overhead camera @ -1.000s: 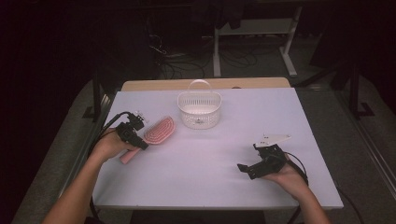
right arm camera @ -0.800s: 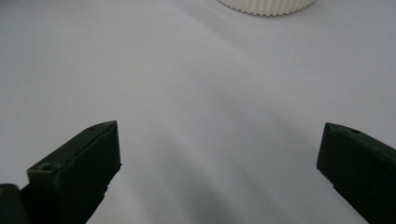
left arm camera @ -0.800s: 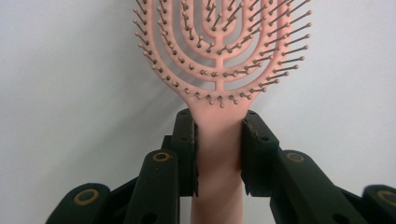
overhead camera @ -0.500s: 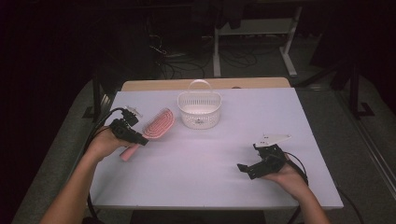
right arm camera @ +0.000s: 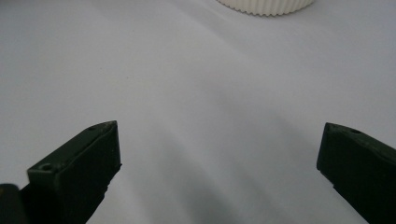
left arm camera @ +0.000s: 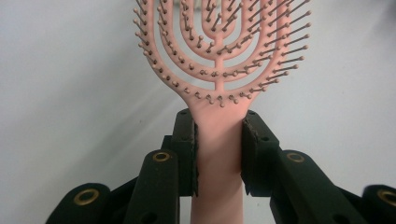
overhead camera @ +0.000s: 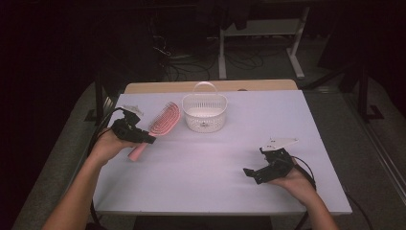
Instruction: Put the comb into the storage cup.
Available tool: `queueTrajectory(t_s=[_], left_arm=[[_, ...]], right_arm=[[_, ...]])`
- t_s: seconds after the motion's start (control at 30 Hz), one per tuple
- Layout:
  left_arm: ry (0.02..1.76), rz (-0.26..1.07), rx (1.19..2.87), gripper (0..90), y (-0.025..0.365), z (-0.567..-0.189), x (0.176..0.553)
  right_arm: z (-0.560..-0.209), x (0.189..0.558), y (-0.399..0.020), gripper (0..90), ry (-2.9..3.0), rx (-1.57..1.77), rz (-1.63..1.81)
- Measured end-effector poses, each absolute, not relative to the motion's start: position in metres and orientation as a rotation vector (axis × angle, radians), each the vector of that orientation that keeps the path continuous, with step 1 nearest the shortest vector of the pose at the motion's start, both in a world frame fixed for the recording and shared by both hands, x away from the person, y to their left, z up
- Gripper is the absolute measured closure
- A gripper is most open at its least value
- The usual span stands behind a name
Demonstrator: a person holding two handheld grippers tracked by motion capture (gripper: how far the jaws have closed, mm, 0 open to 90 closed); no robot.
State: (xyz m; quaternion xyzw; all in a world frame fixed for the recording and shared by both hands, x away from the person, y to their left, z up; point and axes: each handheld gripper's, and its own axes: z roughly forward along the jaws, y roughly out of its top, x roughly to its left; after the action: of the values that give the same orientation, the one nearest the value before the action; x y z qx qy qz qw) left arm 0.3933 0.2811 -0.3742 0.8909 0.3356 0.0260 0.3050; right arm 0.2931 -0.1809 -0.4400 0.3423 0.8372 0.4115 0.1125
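A pink vented hairbrush (overhead camera: 162,126) hangs a little above the left side of the white table, head pointing up-right toward the basket. My left gripper (overhead camera: 143,139) is shut on its handle; in the left gripper view both pads press the handle (left arm camera: 218,154) just below the bristled head (left arm camera: 217,46). A white ribbed basket (overhead camera: 205,112) with an upright handle stands at the back middle. My right gripper (overhead camera: 250,173) rests near the front right, and in the right gripper view its jaws stand wide open over bare table, with the right gripper (right arm camera: 219,154) holding nothing.
The white table (overhead camera: 220,191) has a wooden strip along its far edge. The basket's lower rim (right arm camera: 266,5) shows at the top of the right gripper view. Beyond the table the floor is dark, with cables and a desk frame (overhead camera: 258,38).
My left gripper has lifted the hairbrush slightly and carried it a little toward the back. The right gripper has stayed where it was.
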Motion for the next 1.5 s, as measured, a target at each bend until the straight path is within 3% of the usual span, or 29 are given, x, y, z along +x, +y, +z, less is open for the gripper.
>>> queueTrajectory(t_s=[1.5], left_arm=[[0.733, 0.196, 2.108, 70.5, 0.249, -0.338, 0.408]], right_arm=[[-0.44, 0.293, -0.181, 0.0, 2.456, 1.004, 1.215]])
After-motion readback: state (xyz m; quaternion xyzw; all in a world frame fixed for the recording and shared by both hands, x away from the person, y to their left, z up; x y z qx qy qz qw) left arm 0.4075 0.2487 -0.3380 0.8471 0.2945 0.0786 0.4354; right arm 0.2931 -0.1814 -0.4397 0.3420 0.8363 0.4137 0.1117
